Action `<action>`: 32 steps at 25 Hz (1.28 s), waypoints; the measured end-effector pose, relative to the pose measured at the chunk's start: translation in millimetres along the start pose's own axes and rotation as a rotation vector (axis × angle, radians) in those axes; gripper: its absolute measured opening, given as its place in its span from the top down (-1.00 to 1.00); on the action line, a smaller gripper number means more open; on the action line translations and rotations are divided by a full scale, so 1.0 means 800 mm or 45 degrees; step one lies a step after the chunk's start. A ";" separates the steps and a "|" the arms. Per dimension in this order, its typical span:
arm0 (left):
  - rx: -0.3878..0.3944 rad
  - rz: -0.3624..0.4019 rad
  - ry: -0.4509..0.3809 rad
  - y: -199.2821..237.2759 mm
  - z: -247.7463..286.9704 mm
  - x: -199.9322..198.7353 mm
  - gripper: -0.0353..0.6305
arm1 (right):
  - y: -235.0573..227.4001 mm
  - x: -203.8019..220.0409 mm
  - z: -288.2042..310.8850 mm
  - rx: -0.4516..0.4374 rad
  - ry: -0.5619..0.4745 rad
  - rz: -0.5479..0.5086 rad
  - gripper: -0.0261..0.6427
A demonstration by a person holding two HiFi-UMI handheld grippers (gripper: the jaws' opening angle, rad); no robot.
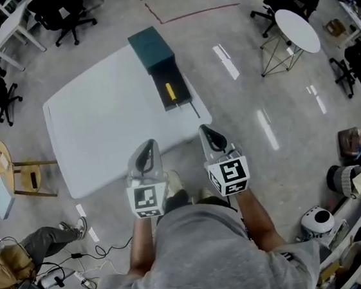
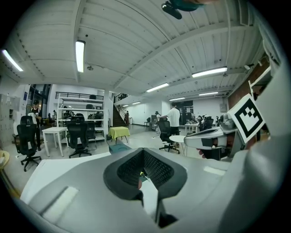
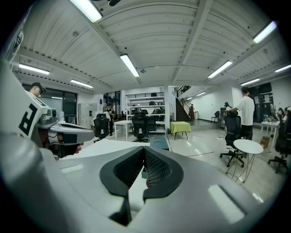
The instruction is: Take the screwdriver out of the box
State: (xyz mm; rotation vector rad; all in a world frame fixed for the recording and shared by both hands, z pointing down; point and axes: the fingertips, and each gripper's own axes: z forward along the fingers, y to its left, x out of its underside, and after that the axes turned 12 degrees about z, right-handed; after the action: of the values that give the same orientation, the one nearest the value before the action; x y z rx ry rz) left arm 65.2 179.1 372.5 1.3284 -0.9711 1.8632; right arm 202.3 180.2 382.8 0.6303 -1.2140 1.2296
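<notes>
The left gripper (image 1: 146, 146) and right gripper (image 1: 209, 132) hold empty jaws pressed together, so they may shove the yellow-handled screwdriver (image 1: 170, 91) inside the dark teal box (image 1: 151, 45).

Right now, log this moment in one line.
left gripper: shut, empty | right gripper: shut, empty | screwdriver: in open box | box: on table

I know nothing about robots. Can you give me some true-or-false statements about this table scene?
1. The yellow-handled screwdriver lies inside the open dark teal box. True.
2. The right gripper holds the screwdriver. False: its jaws are shut, empty.
3. The box stands on the white table. True.
4. The left gripper touches the box. False: it hovers apart, by the table's near edge.
</notes>
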 end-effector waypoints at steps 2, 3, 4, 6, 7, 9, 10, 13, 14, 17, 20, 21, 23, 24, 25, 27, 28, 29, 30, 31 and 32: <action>0.018 0.001 -0.007 0.014 0.008 0.002 0.86 | 0.005 -0.002 0.014 0.018 0.000 0.003 0.91; 0.028 0.002 -0.011 0.021 0.011 0.004 0.86 | 0.008 -0.001 0.022 0.028 0.001 0.005 0.91; 0.039 0.001 -0.014 0.028 0.015 0.006 0.86 | 0.011 0.000 0.029 0.039 0.004 0.008 0.91; 0.062 0.001 -0.022 0.039 0.020 0.009 0.86 | 0.015 0.001 0.043 0.060 0.009 0.012 0.91; 0.073 0.002 -0.026 0.044 0.022 0.010 0.86 | 0.018 0.001 0.049 0.068 0.010 0.015 0.91; 0.087 0.004 -0.029 0.055 0.026 0.013 0.86 | 0.024 0.001 0.060 0.080 0.015 0.020 0.91; 0.091 0.003 -0.028 0.060 0.028 0.016 0.86 | 0.027 0.002 0.065 0.084 0.020 0.022 0.91; 0.094 -0.007 -0.022 0.075 0.036 0.024 0.86 | 0.030 0.006 0.081 0.088 0.049 0.023 0.91; 0.095 -0.011 -0.018 0.079 0.039 0.027 0.86 | 0.030 0.008 0.086 0.089 0.061 0.021 0.91; 0.096 -0.027 -0.010 0.085 0.050 0.034 0.86 | 0.025 0.013 0.100 0.091 0.097 0.011 0.91; 0.092 -0.034 0.000 0.092 0.061 0.036 0.86 | 0.019 0.013 0.116 0.086 0.130 0.021 0.91; 0.088 -0.038 0.005 0.094 0.065 0.036 0.86 | 0.017 0.013 0.122 0.082 0.142 0.024 0.91; 0.078 -0.046 0.016 0.099 0.076 0.037 0.86 | 0.011 0.012 0.136 0.072 0.165 0.020 0.91; 0.073 -0.050 0.021 0.102 0.082 0.038 0.86 | 0.008 0.011 0.144 0.069 0.175 0.014 0.91; 0.069 -0.054 0.026 0.105 0.090 0.039 0.86 | 0.003 0.010 0.152 0.067 0.183 0.008 0.91; 0.060 -0.065 0.039 0.114 0.105 0.043 0.86 | -0.003 0.010 0.170 0.061 0.206 0.001 0.91; 0.056 -0.072 0.047 0.118 0.112 0.045 0.86 | -0.006 0.010 0.179 0.056 0.220 0.000 0.91; 0.051 -0.077 0.054 0.122 0.120 0.047 0.86 | -0.010 0.011 0.188 0.052 0.238 -0.001 0.91; 0.047 -0.080 0.062 0.125 0.129 0.049 0.86 | -0.015 0.012 0.196 0.051 0.257 -0.001 0.91; 0.043 -0.083 0.071 0.127 0.138 0.051 0.86 | -0.021 0.014 0.203 0.052 0.279 0.001 0.91; 0.040 -0.088 0.081 0.129 0.147 0.053 0.86 | -0.028 0.018 0.210 0.054 0.303 0.004 0.91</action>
State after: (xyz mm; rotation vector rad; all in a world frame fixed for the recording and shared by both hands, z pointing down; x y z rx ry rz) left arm 24.0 29.5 417.8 1.2972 -0.8563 1.8641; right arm 163.3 29.3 451.7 0.4972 -0.9926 1.2961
